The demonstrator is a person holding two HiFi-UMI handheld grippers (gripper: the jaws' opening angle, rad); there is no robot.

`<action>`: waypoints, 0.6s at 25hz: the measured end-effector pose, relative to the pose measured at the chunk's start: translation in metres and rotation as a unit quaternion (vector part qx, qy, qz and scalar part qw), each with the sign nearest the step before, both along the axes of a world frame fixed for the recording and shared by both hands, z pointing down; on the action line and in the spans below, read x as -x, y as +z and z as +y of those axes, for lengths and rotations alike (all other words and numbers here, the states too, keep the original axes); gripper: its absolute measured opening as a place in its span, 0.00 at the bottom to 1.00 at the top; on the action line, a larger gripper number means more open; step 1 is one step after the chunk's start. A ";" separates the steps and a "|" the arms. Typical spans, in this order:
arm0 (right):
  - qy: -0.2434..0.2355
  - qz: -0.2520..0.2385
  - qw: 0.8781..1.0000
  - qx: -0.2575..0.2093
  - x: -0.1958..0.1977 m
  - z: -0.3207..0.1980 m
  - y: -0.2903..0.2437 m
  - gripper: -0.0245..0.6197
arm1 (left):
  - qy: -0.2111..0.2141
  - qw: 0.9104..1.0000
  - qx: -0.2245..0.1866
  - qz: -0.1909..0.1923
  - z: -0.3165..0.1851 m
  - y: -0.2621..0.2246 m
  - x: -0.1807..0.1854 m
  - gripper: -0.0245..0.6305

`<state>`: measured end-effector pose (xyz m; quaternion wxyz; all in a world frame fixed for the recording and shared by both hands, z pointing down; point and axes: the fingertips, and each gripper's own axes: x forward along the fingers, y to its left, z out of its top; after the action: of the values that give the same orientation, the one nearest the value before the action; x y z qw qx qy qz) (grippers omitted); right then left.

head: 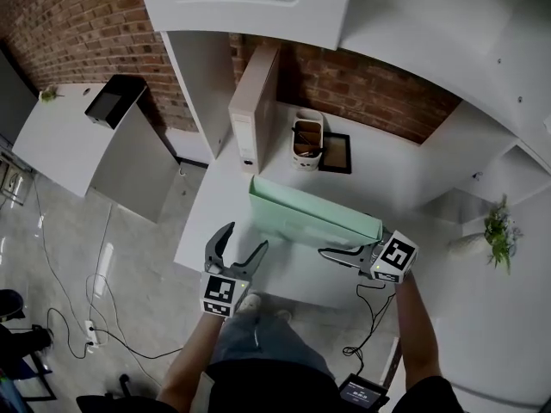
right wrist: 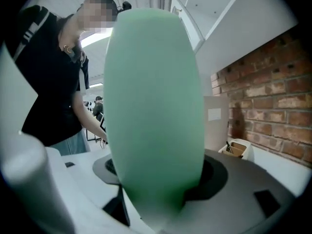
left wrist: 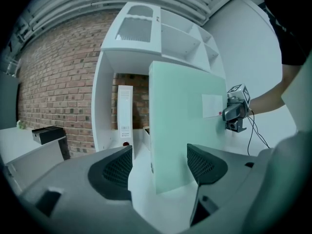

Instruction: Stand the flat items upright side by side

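A pale green binder (head: 310, 213) stands upright on the white desk (head: 215, 231), its long side running from left to right in the head view. My right gripper (head: 337, 251) is shut on the binder's right end; in the right gripper view the green binder (right wrist: 153, 106) fills the space between the jaws of the right gripper (right wrist: 156, 172). My left gripper (head: 238, 249) is open at the binder's left end. In the left gripper view the green binder (left wrist: 183, 126) stands just beyond the left gripper (left wrist: 160, 154), untouched. A white binder (head: 251, 110) stands upright against the shelf wall.
A white cup with pens (head: 307, 138) and a small black frame (head: 336, 153) stand at the back of the desk by the brick wall. A shelf unit (head: 250, 7) hangs over the desk. A side table with a black box (head: 114, 100) is at the left.
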<state>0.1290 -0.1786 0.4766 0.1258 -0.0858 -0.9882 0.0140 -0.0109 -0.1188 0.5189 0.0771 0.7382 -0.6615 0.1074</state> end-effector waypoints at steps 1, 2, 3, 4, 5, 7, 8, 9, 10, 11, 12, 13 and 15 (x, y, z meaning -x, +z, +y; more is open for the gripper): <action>-0.004 0.002 1.000 -0.006 0.001 0.000 0.001 0.52 | -0.001 1.000 0.001 -0.001 0.000 0.000 0.001 0.56; -0.005 0.003 1.000 -0.011 0.002 -0.001 0.001 0.50 | -0.001 1.000 0.001 -0.002 0.001 0.001 0.002 0.56; -0.002 0.002 1.000 -0.017 0.003 -0.001 0.002 0.47 | -0.002 1.000 0.002 -0.002 0.001 0.001 0.003 0.56; 0.006 -0.001 1.000 -0.023 0.004 -0.002 0.002 0.44 | -0.002 1.000 0.002 -0.002 0.000 0.001 0.003 0.56; 0.017 -0.005 0.999 -0.029 0.005 -0.003 0.002 0.39 | -0.002 1.000 0.002 -0.002 0.000 0.002 0.003 0.56; 0.040 -0.010 0.998 -0.047 0.007 -0.003 0.001 0.33 | -0.001 1.000 0.004 -0.002 -0.002 0.002 0.004 0.56; 0.052 -0.012 0.997 -0.056 0.008 -0.003 0.000 0.31 | 0.000 1.000 0.004 -0.002 -0.002 0.002 0.004 0.56; 0.067 -0.013 0.996 -0.063 0.008 -0.003 0.000 0.31 | 0.001 1.000 0.005 -0.002 -0.003 0.003 0.005 0.56; 0.084 -0.012 0.994 -0.068 0.008 -0.003 0.000 0.30 | 0.003 1.000 0.005 -0.001 -0.004 0.003 0.005 0.56; 0.103 -0.012 0.992 -0.072 0.008 -0.003 0.000 0.30 | 0.004 1.000 0.005 -0.001 -0.005 0.003 0.006 0.56; 0.121 -0.011 0.990 -0.077 0.008 -0.004 0.000 0.29 | 0.006 1.000 0.005 0.000 -0.006 0.002 0.007 0.56; 0.141 -0.010 0.987 -0.080 0.007 -0.005 -0.001 0.29 | 0.007 1.000 0.005 0.001 -0.007 0.002 0.007 0.56; 0.182 -0.013 0.980 -0.075 0.004 -0.008 -0.003 0.29 | 0.011 1.000 0.003 0.003 -0.009 0.001 0.008 0.56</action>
<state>0.1255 -0.1861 0.4735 0.1145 0.1051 -0.9871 -0.0384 -0.0190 -0.1279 0.5200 0.0801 0.7454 -0.6529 0.1080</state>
